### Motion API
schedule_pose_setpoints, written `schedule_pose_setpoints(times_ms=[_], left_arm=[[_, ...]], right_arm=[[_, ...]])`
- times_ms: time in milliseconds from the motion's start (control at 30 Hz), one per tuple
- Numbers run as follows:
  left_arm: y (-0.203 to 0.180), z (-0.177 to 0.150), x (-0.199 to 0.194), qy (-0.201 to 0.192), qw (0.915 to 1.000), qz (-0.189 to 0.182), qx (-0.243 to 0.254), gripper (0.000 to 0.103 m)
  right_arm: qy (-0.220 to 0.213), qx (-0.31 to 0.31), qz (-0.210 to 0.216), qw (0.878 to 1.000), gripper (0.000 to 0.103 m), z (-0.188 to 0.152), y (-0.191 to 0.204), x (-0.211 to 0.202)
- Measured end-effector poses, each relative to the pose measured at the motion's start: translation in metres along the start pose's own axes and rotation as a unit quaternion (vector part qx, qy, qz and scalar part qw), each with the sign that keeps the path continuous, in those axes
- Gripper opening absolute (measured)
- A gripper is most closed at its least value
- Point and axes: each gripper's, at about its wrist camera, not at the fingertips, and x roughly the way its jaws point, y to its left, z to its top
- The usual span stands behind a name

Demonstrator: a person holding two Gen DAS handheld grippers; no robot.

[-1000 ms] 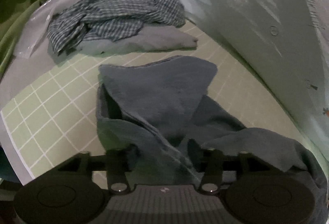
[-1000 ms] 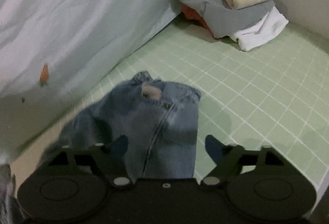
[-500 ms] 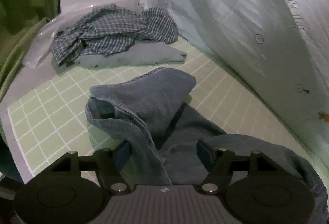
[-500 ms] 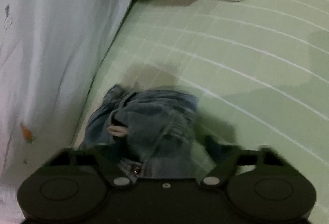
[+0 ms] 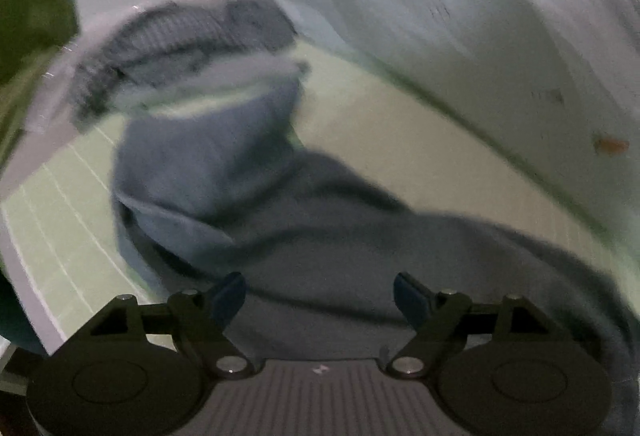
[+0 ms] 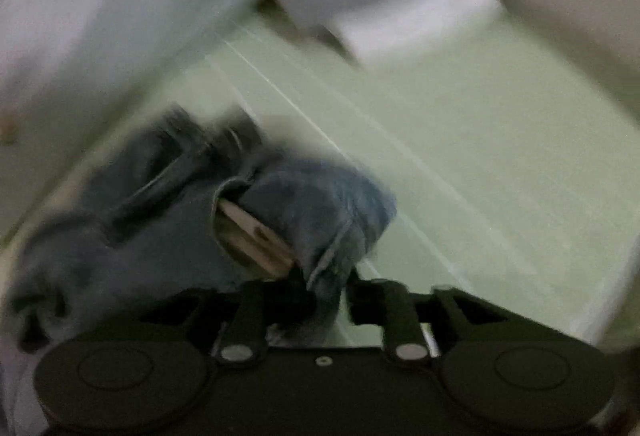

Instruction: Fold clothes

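Right gripper (image 6: 326, 292) pinches jeans (image 6: 320, 204); left gripper (image 5: 320, 292) spread.

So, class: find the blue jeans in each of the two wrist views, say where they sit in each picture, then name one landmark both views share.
Left wrist view: the jeans fill the centre and lower right, running under the open left gripper.
Right wrist view: the jeans lie lower left of centre, a bunched part pinched in the right gripper.
Shared landmark: the green gridded mat beneath them.
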Motion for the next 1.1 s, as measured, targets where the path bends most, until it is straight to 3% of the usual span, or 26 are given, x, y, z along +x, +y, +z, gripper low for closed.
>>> schedule_pose_setpoints(times_ms=[33,100,200,333,400,500,700,833,1033,1067,1100], left_arm=[[-0.005,-0.003,0.004,0.011,0.9999,-0.001,0.009,0.083],[-0.011,-0.008,0.014,0.029,0.9994,0.001,0.02,0.084],[-0.017,-0.013,0.03,0.059,0.9979,0.0,0.027,0.084],[-0.028,-0.016,0.05,0.09,0.9947,0.016,0.047,0.086],[-0.031,-0.016,0.062,0.1,0.9935,0.021,0.05,0.086],[-0.033,-0.013,0.078,0.123,0.9915,0.023,0.034,0.086],[-0.048,-0.003,0.097,0.128,0.9896,0.048,0.047,0.095],[-0.057,-0.003,0.1,0.129,0.9881,0.055,0.062,0.1],[-0.055,-0.003,0.102,0.13,0.9877,0.054,0.069,0.103],[-0.055,-0.003,0.102,0.129,0.9878,0.053,0.07,0.103],[-0.054,-0.003,0.102,0.127,0.988,0.052,0.072,0.103]], right_arm=[[-0.01,-0.001,-0.006,1.0,0.043,0.0,0.001,-0.003],[-0.042,-0.014,-0.018,0.999,0.065,0.003,0.009,-0.013],[-0.093,-0.052,-0.022,0.994,0.08,0.022,0.03,-0.021],[-0.106,-0.074,0.007,0.992,0.082,0.054,0.054,-0.004],[-0.102,-0.07,0.042,0.991,0.086,0.073,0.066,0.016],[-0.062,-0.043,0.093,0.993,0.086,0.101,0.09,0.058],[0.006,0.021,0.127,0.992,0.086,0.146,0.12,0.127],[0.026,-0.043,0.1,0.994,0.087,0.154,0.145,0.147],[0.037,-0.118,0.095,0.988,0.084,0.133,0.15,0.134],[0.04,-0.127,0.099,0.986,0.081,0.13,0.151,0.131],[0.043,-0.138,0.108,0.984,0.071,0.127,0.151,0.129]])
